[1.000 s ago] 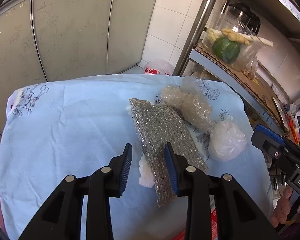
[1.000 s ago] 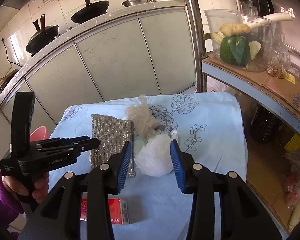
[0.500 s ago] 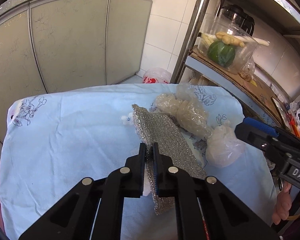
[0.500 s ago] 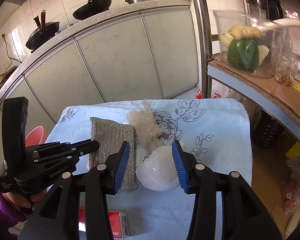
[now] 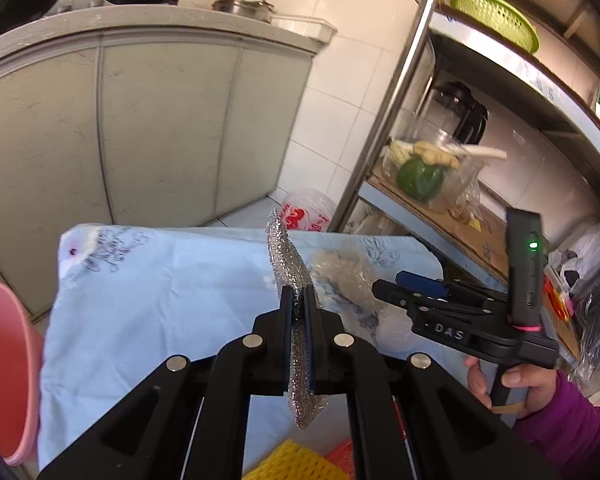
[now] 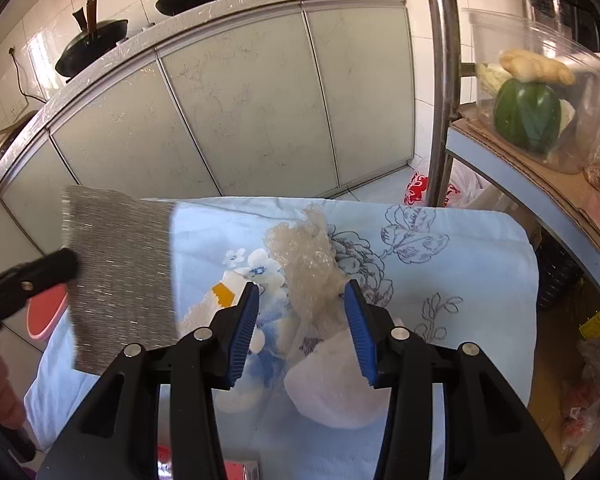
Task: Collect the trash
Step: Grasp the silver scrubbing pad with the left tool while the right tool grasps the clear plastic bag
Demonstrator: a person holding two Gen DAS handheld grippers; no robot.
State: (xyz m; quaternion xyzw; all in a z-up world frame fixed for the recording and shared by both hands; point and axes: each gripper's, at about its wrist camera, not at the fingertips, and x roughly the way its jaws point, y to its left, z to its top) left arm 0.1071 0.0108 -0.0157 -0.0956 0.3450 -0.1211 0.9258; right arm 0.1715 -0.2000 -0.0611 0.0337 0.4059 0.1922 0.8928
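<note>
My left gripper (image 5: 298,300) is shut on a silver metallic bubble mailer (image 5: 288,260) and holds it lifted above the blue floral cloth (image 5: 160,288); the mailer also shows at the left of the right wrist view (image 6: 120,280). My right gripper (image 6: 302,304) is open over the cloth (image 6: 460,264), with its jaws on either side of a crumpled clear plastic wrap (image 6: 308,264), above a white plastic bag (image 6: 332,384). A small white wrapper with an orange patch (image 6: 228,292) lies where the mailer was.
A pink bin (image 5: 4,364) stands at the table's left edge. A yellow foam net (image 5: 292,464) and a red box (image 6: 240,470) lie at the near edge. A metal shelf rack (image 6: 444,80) with a vegetable container (image 6: 528,112) stands to the right. Cabinets are behind.
My left gripper closed on the silver mailer and lifted it off the cloth, which uncovered a white wrapper. My right gripper moved forward to straddle the clear wrap.
</note>
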